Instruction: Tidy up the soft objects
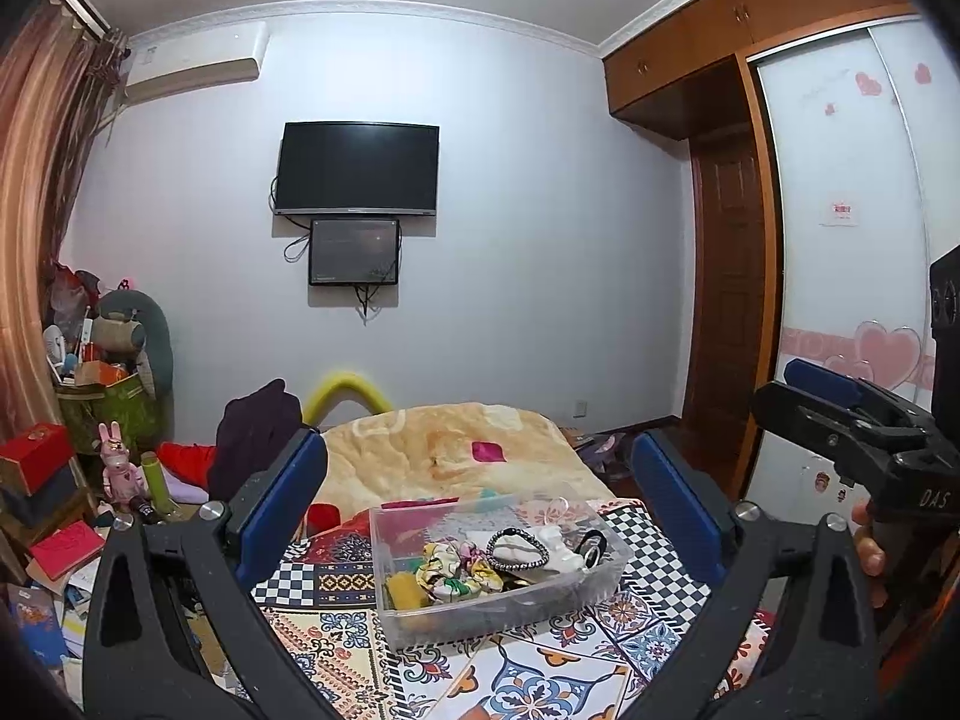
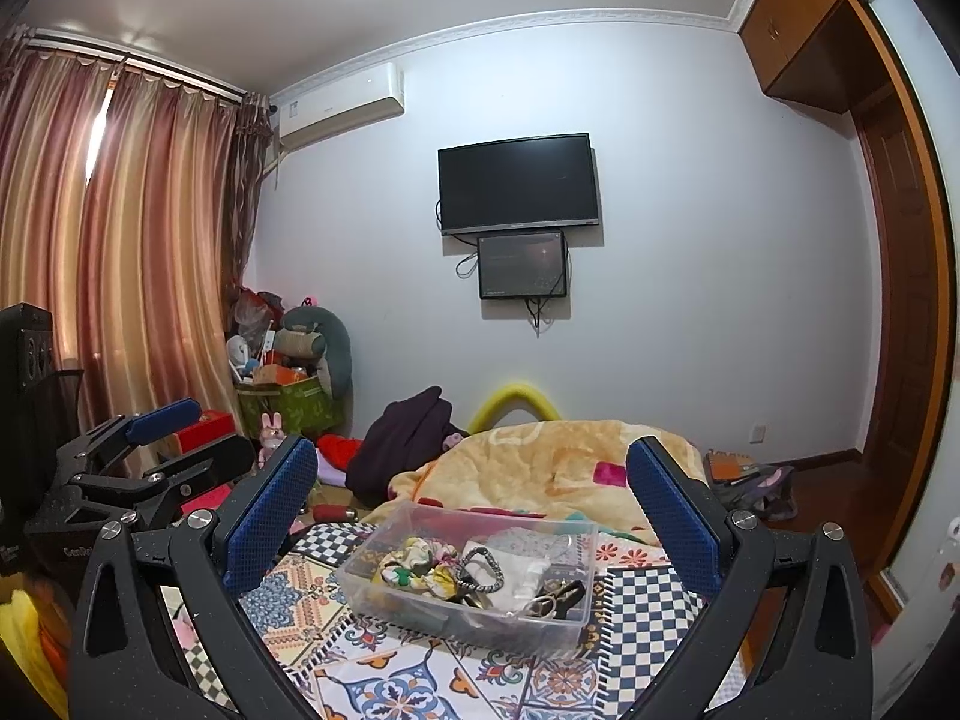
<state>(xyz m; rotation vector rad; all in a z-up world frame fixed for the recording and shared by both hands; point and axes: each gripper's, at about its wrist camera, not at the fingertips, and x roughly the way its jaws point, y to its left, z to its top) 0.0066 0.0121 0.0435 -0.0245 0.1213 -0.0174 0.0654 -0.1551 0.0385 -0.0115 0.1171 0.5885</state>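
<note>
A clear plastic box (image 1: 612,576) (image 2: 576,612) sits on the patterned bed cover. It holds a floral scrunchie (image 1: 456,567) (image 2: 414,561), a black beaded hair band (image 1: 519,546) (image 2: 480,570), a white cloth (image 1: 561,546) (image 2: 522,576) and a yellow item (image 1: 405,591). My left gripper (image 1: 480,504) is open and empty, above and in front of the box. My right gripper (image 2: 474,510) is open and empty, also facing the box. Each gripper shows at the edge of the other's view: the right one (image 1: 840,402), the left one (image 2: 168,438).
A yellow fleece blanket (image 1: 456,450) (image 2: 558,468) lies beyond the box. A dark garment (image 1: 258,432) (image 2: 402,438) and floor clutter with boxes (image 1: 36,456) lie to the left. A wardrobe (image 1: 840,240) stands on the right, a TV (image 1: 357,168) on the far wall.
</note>
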